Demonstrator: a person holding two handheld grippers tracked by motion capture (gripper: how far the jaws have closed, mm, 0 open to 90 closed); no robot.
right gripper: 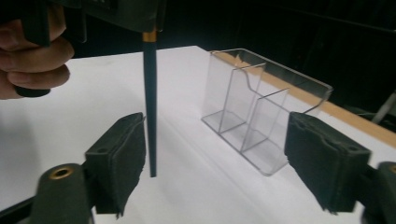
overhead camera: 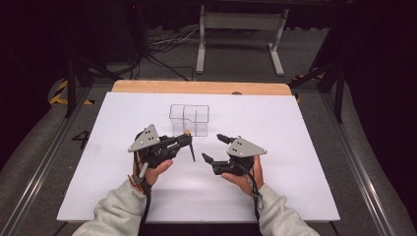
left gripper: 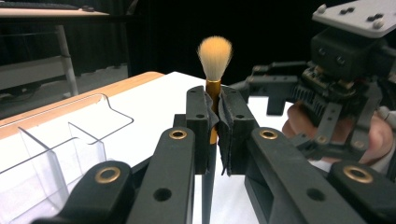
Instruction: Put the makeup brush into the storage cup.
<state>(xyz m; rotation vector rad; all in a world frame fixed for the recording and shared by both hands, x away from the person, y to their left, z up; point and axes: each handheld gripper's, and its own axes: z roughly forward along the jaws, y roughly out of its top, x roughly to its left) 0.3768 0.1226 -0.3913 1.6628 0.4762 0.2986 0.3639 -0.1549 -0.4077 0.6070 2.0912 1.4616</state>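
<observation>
A makeup brush [left gripper: 215, 53] with orange bristles, a gold ferrule and a thin dark handle [right gripper: 149, 107] stands upright, bristles up, just above the white table. My left gripper [overhead camera: 189, 140] is shut on it near the ferrule, and the pads [left gripper: 232, 126] press it from both sides. My right gripper [overhead camera: 212, 147] is open beside it. Its wide-spread jaws [right gripper: 219, 154] hold nothing, and the handle hangs just by the left pad [right gripper: 122, 156]. A clear acrylic organiser [overhead camera: 189, 119] with several compartments stands behind both grippers.
A white sheet [overhead camera: 295, 147] covers the table, with a wooden strip [overhead camera: 196, 87] along the far edge. Beyond it are a white stand [overhead camera: 241, 34], cables on the floor and dark frames at both sides.
</observation>
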